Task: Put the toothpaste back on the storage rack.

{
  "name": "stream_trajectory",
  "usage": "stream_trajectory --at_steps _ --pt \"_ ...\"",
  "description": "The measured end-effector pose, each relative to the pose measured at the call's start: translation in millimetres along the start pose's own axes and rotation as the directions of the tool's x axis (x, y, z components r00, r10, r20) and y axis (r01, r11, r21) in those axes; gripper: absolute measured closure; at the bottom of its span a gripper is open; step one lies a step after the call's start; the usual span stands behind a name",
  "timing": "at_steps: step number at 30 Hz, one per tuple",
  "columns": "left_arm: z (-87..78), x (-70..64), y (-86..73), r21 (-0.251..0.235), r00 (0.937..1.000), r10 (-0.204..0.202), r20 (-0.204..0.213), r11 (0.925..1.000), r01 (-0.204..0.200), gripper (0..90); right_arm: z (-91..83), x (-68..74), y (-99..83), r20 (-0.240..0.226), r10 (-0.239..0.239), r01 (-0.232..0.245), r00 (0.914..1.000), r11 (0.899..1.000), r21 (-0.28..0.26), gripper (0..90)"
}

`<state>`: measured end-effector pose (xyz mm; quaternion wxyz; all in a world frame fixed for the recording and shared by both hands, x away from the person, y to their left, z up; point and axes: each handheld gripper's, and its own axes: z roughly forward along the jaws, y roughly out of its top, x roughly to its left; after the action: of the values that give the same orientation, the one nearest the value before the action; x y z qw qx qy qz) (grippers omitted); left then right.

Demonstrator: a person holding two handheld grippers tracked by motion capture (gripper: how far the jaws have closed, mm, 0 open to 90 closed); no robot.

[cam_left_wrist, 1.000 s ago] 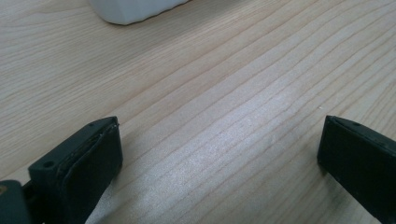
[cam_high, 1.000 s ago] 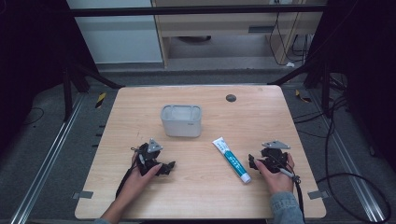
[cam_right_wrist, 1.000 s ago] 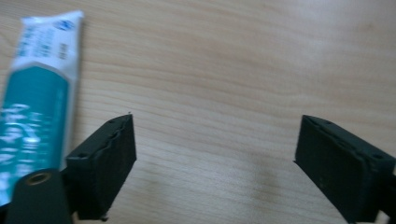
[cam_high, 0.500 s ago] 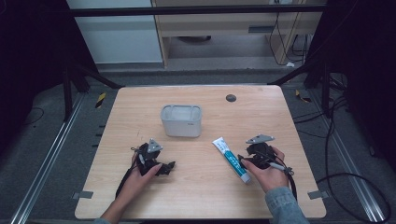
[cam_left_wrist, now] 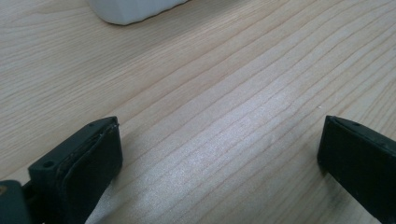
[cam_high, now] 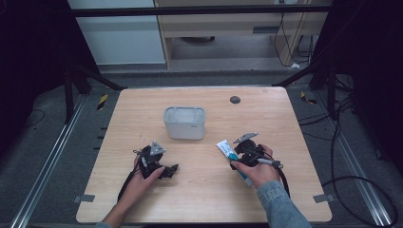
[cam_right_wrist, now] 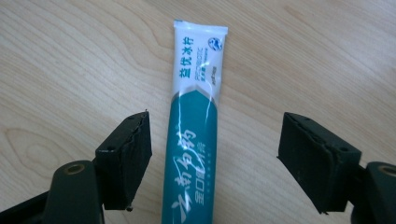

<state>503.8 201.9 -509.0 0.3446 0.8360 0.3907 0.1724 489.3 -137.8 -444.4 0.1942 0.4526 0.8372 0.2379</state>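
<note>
Pale wooden table (cam_high: 204, 199), dark room; both grippers' jaws spread, right gripper (cam_right_wrist: 215, 158) straddling toothpaste tube (cam_right_wrist: 194, 140)

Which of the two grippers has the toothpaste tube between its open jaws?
The right gripper: the toothpaste tube lies between its open jaws, ungrasped. The left gripper has bare table between its jaws.

Table layout: container in the middle, tube to its right and nearer the person.

The container (cam_high: 184, 122) stands mid-table (cam_high: 285, 190). The toothpaste tube (cam_right_wrist: 194, 135) lies flat, right of and in front of it, between the spread jaws of the right hand-held gripper (cam_high: 242, 153). The left hand-held gripper (cam_high: 159, 167) sits on the near left, well apart from the tube, in front of the container. A small round disc (cam_high: 235, 99) lies far back, right of the container.
</note>
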Motion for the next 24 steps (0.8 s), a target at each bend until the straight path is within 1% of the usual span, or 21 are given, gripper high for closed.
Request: stream_trajectory --at_steps 1,4,6,7,8,11,15,16,17,24 --pt "0.0 0.0 0.0 0.0 1.0 0.0 0.0 1.0 0.0 0.0 1.5 0.3 3.6 -0.004 -0.007 0.007 1.0 1.0 0.003 29.8" --pt "0.0 0.0 0.0 0.0 1.0 0.0 0.001 1.0 0.0 0.0 3.6 -0.8 10.1 -0.015 -0.012 0.013 0.9998 1.0 0.022 33.4" --pt "0.0 0.0 0.0 0.0 1.0 -0.001 0.001 1.0 0.001 0.0 4.6 -2.1 15.1 -0.028 -0.006 0.007 0.9996 1.0 0.024 37.2" --pt "0.0 0.0 0.0 0.0 1.0 -0.001 0.001 1.0 0.001 0.0 4.6 -2.1 15.1 -0.028 -0.006 0.007 0.9996 1.0 0.024 37.2" --pt "0.0 0.1 0.1 0.0 1.0 0.001 0.001 1.0 -0.001 0.0 6.1 -3.2 17.9 -0.041 -0.003 0.004 0.9992 0.999 0.033 38.6" --pt "0.1 0.1 0.1 0.0 1.0 0.0 0.001 1.0 0.0 0.0 8.5 -4.8 20.2 -0.041 0.01 -0.008 0.9991 0.999 0.043 37.6" --pt "0.2 0.2 0.2 0.0 1.0 0.001 0.001 1.0 -0.001 0.0 14.7 -7.3 24.0 -0.058 0.029 -0.025 0.9979 0.998 0.055 38.9" --pt "0.2 0.2 0.2 0.0 1.0 0.0 0.001 1.0 0.0 0.0 18.3 -7.0 25.5 -0.07 0.033 -0.029 0.997 0.998 0.06 40.3" --pt "0.2 0.2 0.2 0.0 1.0 0.0 0.001 1.0 0.0 0.0 18.3 -7.0 25.5 -0.07 0.033 -0.029 0.997 0.998 0.06 40.3" --pt "0.2 0.2 0.2 0.0 1.0 0.001 0.001 1.0 -0.001 0.0 35.6 -4.2 28.8 -0.076 0.046 -0.038 0.9961 0.994 0.102 39.5"
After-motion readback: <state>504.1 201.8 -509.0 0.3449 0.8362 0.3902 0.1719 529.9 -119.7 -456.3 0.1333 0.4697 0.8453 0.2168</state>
